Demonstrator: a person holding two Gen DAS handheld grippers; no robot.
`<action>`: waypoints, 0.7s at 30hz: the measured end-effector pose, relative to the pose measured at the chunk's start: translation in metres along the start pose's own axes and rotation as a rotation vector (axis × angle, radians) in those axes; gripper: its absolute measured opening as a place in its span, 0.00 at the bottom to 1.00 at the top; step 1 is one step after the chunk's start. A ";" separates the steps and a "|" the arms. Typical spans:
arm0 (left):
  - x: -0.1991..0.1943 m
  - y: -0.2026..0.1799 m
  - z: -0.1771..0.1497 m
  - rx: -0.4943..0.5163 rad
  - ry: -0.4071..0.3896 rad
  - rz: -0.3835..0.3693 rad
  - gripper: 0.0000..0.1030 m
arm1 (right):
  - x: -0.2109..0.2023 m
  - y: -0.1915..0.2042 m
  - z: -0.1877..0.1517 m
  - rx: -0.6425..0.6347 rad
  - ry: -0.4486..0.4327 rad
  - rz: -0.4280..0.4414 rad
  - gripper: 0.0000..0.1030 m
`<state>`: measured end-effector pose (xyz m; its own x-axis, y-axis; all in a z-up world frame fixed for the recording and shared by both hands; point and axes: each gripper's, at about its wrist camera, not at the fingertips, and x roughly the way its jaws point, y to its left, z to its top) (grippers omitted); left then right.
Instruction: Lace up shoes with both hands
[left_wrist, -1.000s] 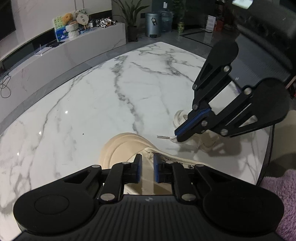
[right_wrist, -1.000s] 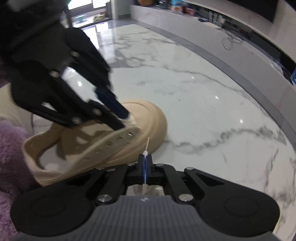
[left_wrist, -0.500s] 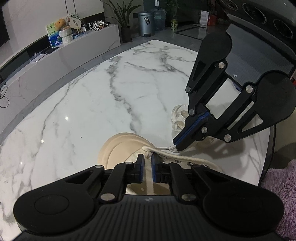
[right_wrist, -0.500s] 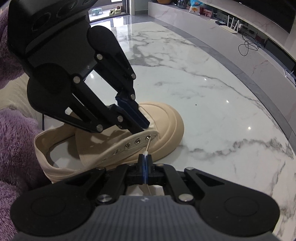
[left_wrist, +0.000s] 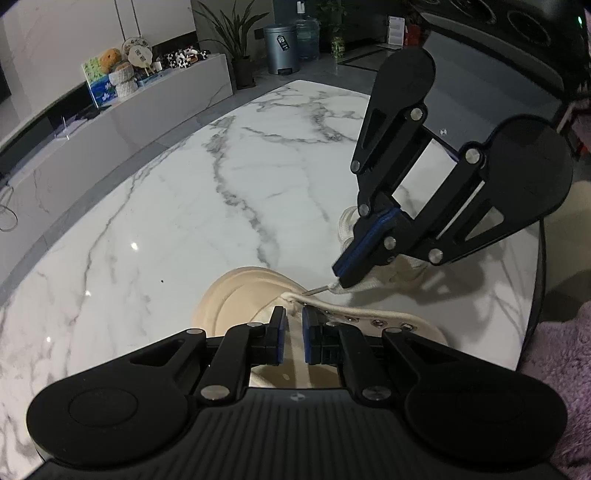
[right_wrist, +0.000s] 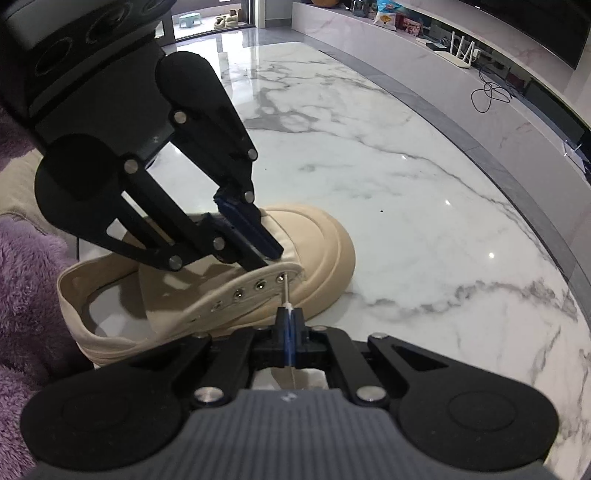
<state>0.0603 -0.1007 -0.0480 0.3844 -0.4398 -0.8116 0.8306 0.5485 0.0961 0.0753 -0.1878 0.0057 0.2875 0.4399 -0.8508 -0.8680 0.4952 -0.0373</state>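
Since the earlier frame, the right gripper (right_wrist: 290, 314) had brought the lace (left_wrist: 334, 288) tip from clear of the cream shoe (right_wrist: 317, 254) up to its frontmost eyelet (right_wrist: 281, 276). Its jaws were clamped on the lace. On the marble worktop (left_wrist: 184, 206) lay the shoe, the left gripper (left_wrist: 293, 325) narrowly pinching its eyelet flap.

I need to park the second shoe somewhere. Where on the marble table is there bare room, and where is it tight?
Free: the wide marble table beyond the cream shoe toe, out to the far rim, and the stretch on its outer side in the right wrist view. Crowded: the near edge, where the left gripper, the right gripper, the shoelace and its coil meet.
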 end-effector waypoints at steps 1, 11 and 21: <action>0.000 -0.001 0.000 0.006 0.000 0.001 0.06 | 0.001 0.000 0.000 -0.003 0.001 0.006 0.01; 0.003 -0.002 -0.003 0.024 0.011 0.025 0.06 | 0.002 0.003 0.005 -0.062 0.018 0.019 0.01; 0.003 -0.001 -0.004 0.021 0.017 0.041 0.06 | 0.005 0.007 0.007 -0.131 0.040 0.026 0.01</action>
<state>0.0585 -0.0999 -0.0526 0.4113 -0.4050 -0.8166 0.8226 0.5508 0.1411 0.0732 -0.1771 0.0049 0.2501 0.4201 -0.8723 -0.9210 0.3811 -0.0806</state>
